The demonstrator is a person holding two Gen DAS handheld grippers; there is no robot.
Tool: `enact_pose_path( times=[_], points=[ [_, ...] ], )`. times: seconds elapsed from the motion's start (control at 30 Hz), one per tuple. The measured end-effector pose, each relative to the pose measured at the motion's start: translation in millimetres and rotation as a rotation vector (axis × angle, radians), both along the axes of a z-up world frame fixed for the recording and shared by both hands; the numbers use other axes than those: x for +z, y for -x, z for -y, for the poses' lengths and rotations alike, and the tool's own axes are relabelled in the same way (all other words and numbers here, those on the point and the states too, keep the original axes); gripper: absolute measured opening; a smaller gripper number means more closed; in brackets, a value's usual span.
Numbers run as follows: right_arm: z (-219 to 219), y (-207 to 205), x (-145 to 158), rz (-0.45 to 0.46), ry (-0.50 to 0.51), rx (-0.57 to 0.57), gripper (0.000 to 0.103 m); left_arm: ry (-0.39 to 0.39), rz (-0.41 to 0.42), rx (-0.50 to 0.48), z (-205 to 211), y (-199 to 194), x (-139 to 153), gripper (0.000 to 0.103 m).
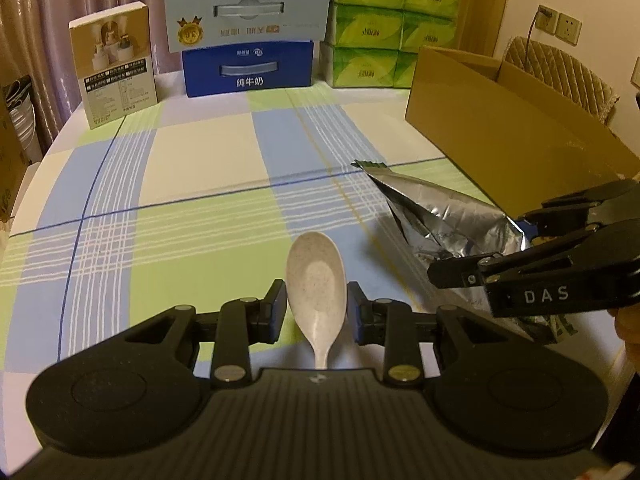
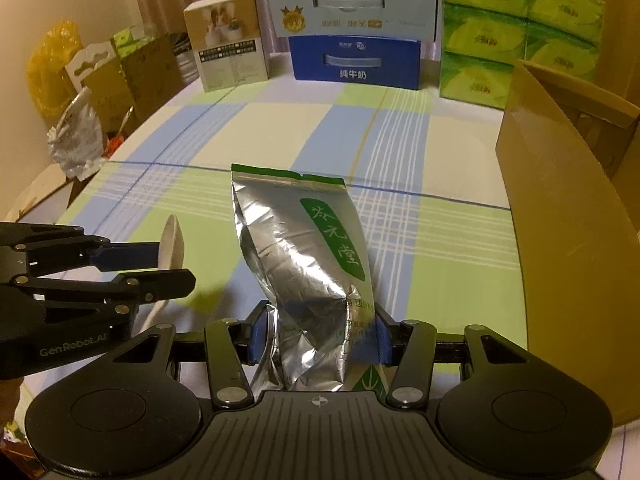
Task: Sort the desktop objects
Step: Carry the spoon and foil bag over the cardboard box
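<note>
Closest in, the left gripper has its blue pads pinched on a pale speckled spoon, bowl pointing away, held just above the checked tablecloth. Right beside it, the right gripper is clamped on the crumpled lower end of a silver foil tea pouch with a green label, its sealed top stretching away over the cloth. To the right stands an open cardboard box, its near wall just beside the pouch. At the far edge of the table: a small beige product box, a blue milk carton with a pale blue carton stacked on top, and a block of green tissue packs.
</note>
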State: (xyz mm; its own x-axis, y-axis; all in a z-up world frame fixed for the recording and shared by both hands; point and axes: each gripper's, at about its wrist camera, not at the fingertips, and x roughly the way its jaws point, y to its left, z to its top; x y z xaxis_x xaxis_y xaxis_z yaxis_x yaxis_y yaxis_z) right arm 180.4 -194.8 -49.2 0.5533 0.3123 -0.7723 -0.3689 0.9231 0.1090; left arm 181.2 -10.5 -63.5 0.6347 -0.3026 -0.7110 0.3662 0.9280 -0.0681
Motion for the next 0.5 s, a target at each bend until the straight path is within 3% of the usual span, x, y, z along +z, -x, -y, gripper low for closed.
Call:
enact_pose_path(
  times=[0.5],
  points=[
    [17.5, 24.6, 12.8, 0.021, -0.05, -0.06, 0.048, -0.014, 0.032, -0.002, 13.1, 19.0, 12.5, 0.026]
  ],
)
